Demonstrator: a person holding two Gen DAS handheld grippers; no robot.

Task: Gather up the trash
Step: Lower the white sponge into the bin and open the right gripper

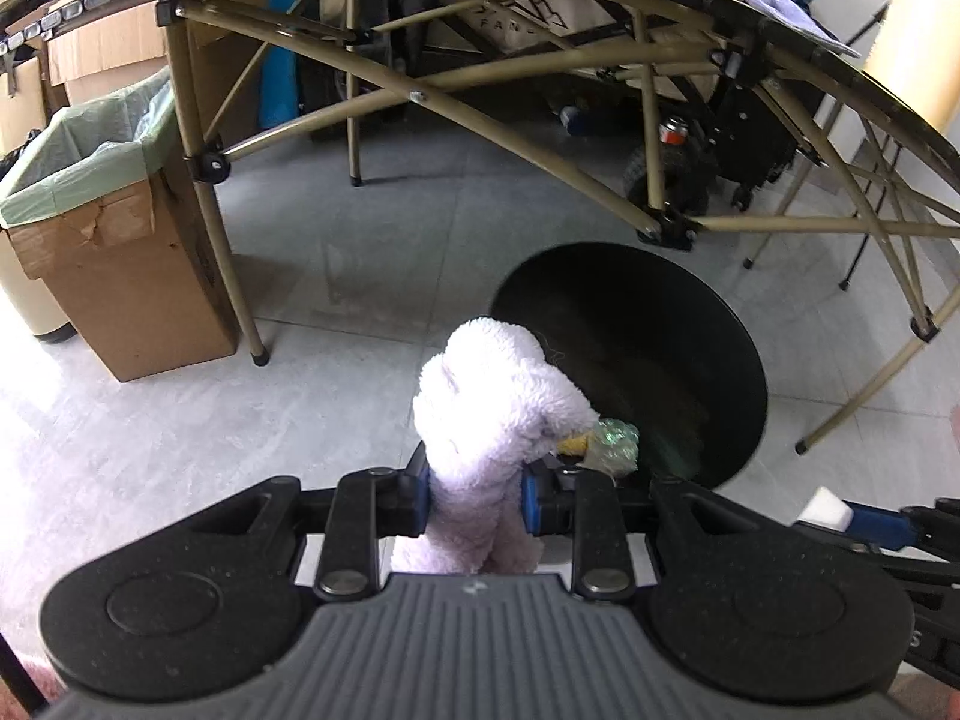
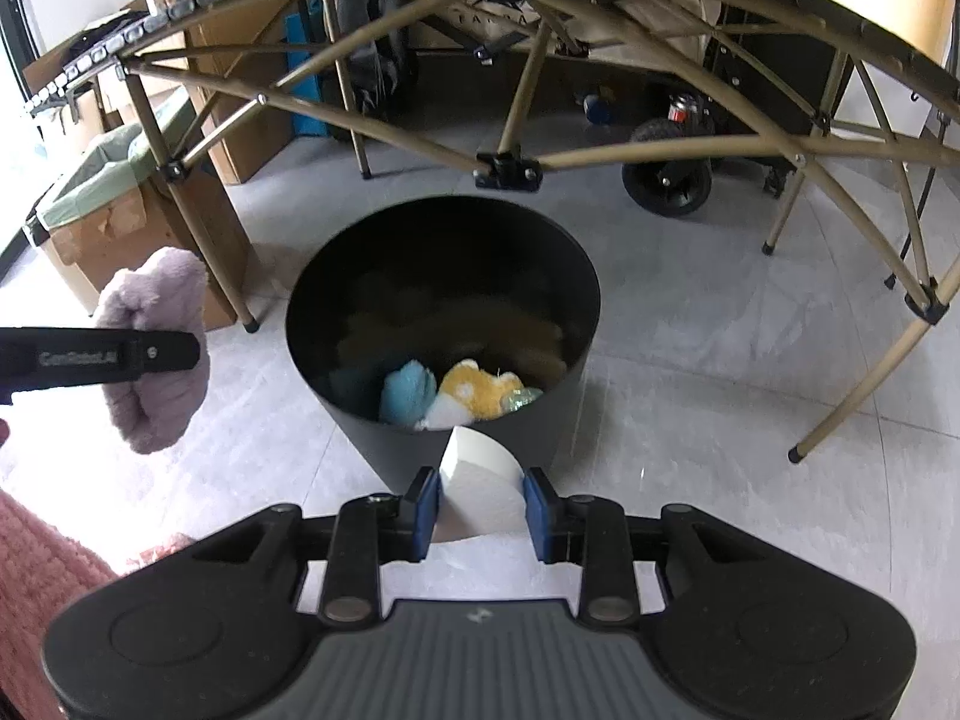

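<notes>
Clamping a lilac fleece [image 1: 492,414], the left tongs [image 1: 474,501] hide the bin's [image 1: 690,324] near rim; right tongs [image 2: 480,516] pinch white paper [image 2: 480,480].

Both wrist views look steeply down, close, sharing the black bin [image 1: 690,324] [image 2: 444,276].

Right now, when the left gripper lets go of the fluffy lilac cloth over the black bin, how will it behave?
The lilac cloth looks soft and floppy: it bulges and folds around the left gripper. It is probably light, so it should drop slowly and may cling to the pads. Its fuzzy pile could also catch the black bin rim rather than slide in.
</notes>
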